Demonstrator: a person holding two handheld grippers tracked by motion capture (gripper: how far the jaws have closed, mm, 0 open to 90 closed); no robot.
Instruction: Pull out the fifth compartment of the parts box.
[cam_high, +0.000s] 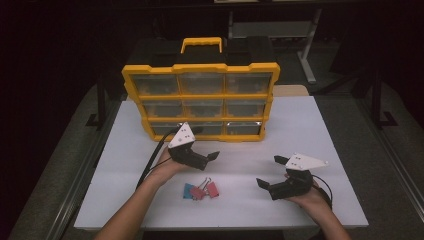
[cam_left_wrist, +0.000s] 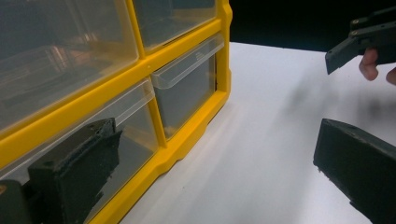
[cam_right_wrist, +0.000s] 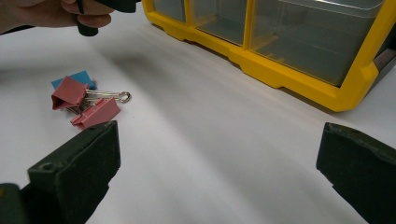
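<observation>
White tabletop (cam_high: 325, 130), with a yellow drawer organizer (cam_high: 200, 95) standing upright toward the far edge, carry handle on top, clear drawers facing the near edge. Small heap of binder clips (cam_high: 201, 190), two pink and one blue, near the middle of the near edge, wire handles tangled together; touched by nothing.

Left hand-held gripper (cam_high: 202, 150) just in front of the organizer's bottom row, jaws spread wide and empty; in the left gripper view, one jaw close against the bottom row of drawers, the bottom right drawer (cam_left_wrist: 187, 88) pulled out slightly from the frame.

Right hand-held gripper (cam_high: 270, 172) toward the near right corner, jaws likewise wide apart, holding nothing, pointed across the tabletop; clips (cam_right_wrist: 86, 102) beyond its left jaw in the right gripper view, apart from it.
</observation>
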